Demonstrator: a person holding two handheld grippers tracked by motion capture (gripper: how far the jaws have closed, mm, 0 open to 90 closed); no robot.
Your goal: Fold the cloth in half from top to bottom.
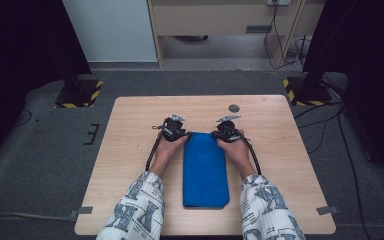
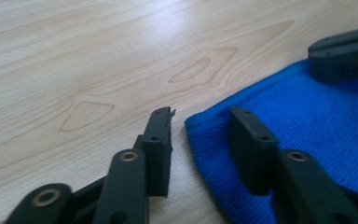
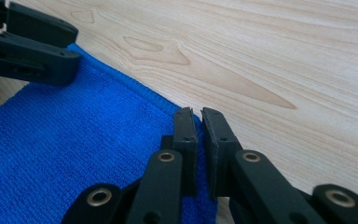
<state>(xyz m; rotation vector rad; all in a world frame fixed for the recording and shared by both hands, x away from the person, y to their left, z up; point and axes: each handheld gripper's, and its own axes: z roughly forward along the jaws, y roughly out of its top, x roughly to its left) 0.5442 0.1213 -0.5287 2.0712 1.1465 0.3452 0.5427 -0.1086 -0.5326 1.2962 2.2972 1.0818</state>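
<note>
I've got the blue towel already folded into a long narrow strip lying mid-table between my forearms, and I'd judge the next fold is only starting: my right gripper is clamped tight on the far right corner, jaws nearly together with cloth pinched between, while my left gripper sits at the far left corner with jaws at a middling gap, straddling the hem but not pressing it yet. Towel looks a thick, fuzzy terry, saturated blue, stitched hem, edges fairly square, lying flat on the pale wood table, so the left grab, lift and fold-over are all left
</note>
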